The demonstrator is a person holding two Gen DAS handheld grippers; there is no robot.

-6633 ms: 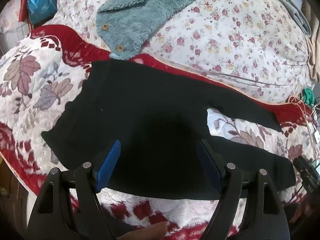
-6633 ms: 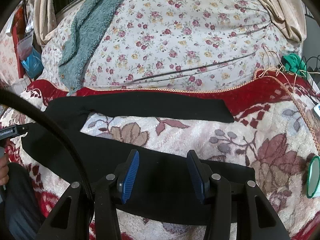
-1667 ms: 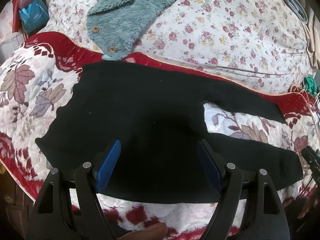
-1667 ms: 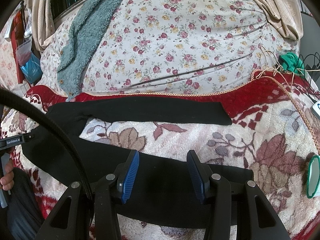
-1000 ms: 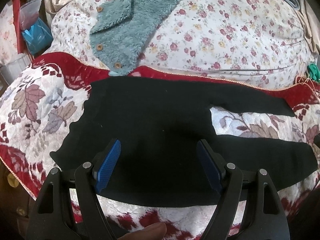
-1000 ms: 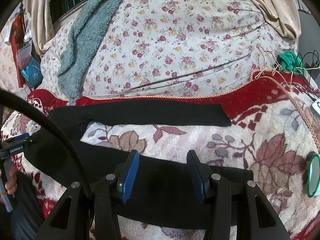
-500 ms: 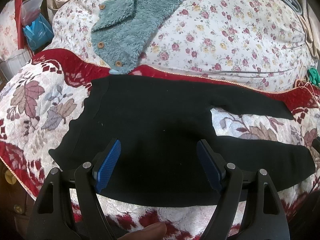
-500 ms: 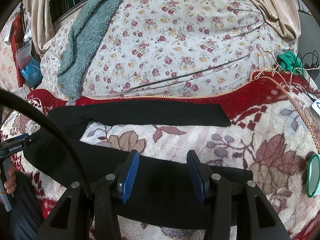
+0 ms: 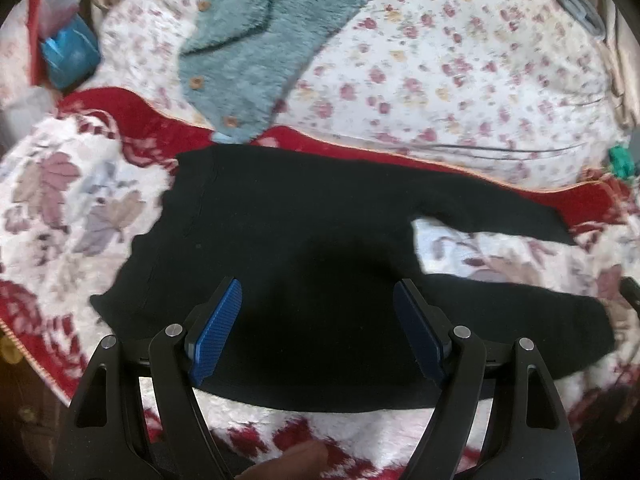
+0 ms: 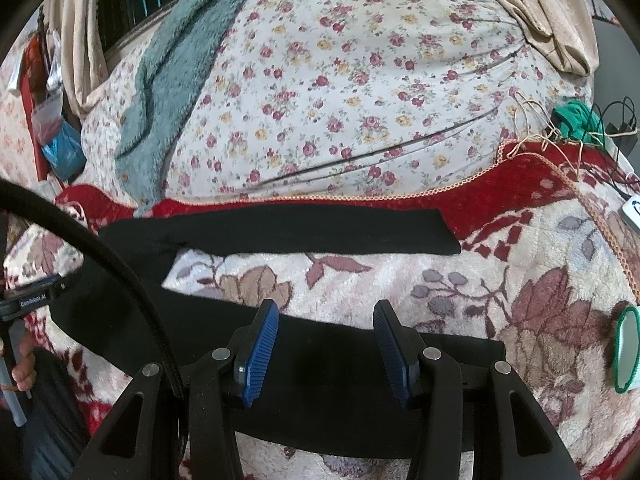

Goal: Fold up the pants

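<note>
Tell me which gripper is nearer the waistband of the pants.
Left. The left gripper hovers open over the seat of the pants, beside the waistband. The right gripper hovers open over the near leg, toward the cuff.

The left wrist view is motion-blurred; the tongs' frames hide the black pants' [image 9: 304, 240] near hem.
</note>
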